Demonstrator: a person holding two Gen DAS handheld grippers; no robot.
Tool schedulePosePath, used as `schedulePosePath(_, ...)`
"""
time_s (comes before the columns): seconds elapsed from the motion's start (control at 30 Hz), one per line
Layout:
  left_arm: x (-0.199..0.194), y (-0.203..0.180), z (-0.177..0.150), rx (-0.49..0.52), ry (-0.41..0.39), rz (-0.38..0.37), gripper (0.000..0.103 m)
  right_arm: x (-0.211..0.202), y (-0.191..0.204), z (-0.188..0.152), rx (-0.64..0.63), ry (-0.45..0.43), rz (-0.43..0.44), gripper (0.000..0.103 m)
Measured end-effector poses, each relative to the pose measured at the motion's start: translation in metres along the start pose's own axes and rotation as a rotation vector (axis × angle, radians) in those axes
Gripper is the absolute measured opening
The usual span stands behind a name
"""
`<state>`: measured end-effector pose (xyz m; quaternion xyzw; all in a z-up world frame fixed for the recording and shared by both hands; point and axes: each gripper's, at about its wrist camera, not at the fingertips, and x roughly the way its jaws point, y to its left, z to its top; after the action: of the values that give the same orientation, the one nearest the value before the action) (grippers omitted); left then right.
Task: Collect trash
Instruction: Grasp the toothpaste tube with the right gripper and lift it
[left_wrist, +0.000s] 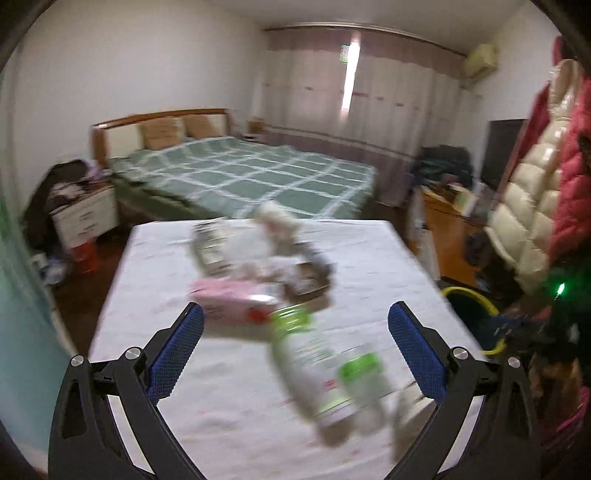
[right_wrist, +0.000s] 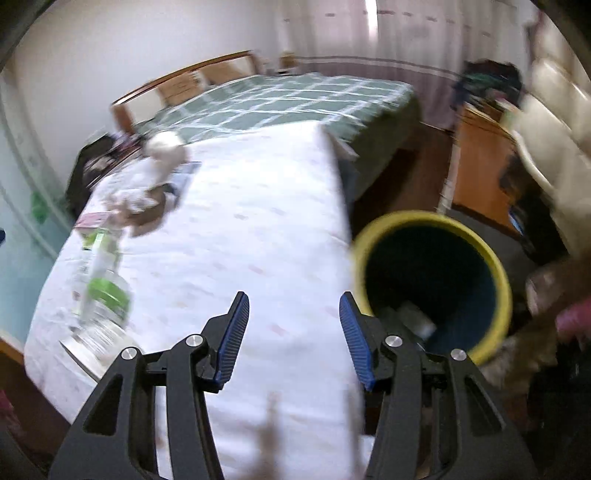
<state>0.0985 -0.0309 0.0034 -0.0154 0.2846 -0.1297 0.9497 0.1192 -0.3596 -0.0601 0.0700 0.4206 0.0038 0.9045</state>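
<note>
The table's white cloth (left_wrist: 229, 406) carries faint pink flecks. On it lie a clear plastic bottle with a bright green and white label (left_wrist: 314, 354), a flat pink packet (left_wrist: 229, 299) and crumpled white paper (left_wrist: 277, 225) over a brown scrap. The round bin (right_wrist: 491, 266) has a yellow rim and dark inside. The bed's cover (left_wrist: 251, 173) is green with a white grid. Both grippers have black arms and blue ribbed pads (left_wrist: 177, 354).
</note>
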Motion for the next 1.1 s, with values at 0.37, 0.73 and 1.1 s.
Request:
schedulePosePath(0.37, -0.004, 0.043, -0.033, -0.050, 0.015, 0.084, 0.098, 0.076, 0.108, 0.097, -0.156, 0.105, 0.182, 0.033)
schedulePosePath(0.73, 0.014, 0.035, -0.036, -0.030, 0.043, 0.096, 0.098, 0.189, 0.167, 0.183, -0.142, 0.247, 0.172, 0.026)
schedulePosePath(1.1, 0.031, 0.050, -0.041, -0.063, 0.069, 0.087, 0.098, 0.251, 0.178, 0.195, -0.142, 0.318, 0.096, 0.026)
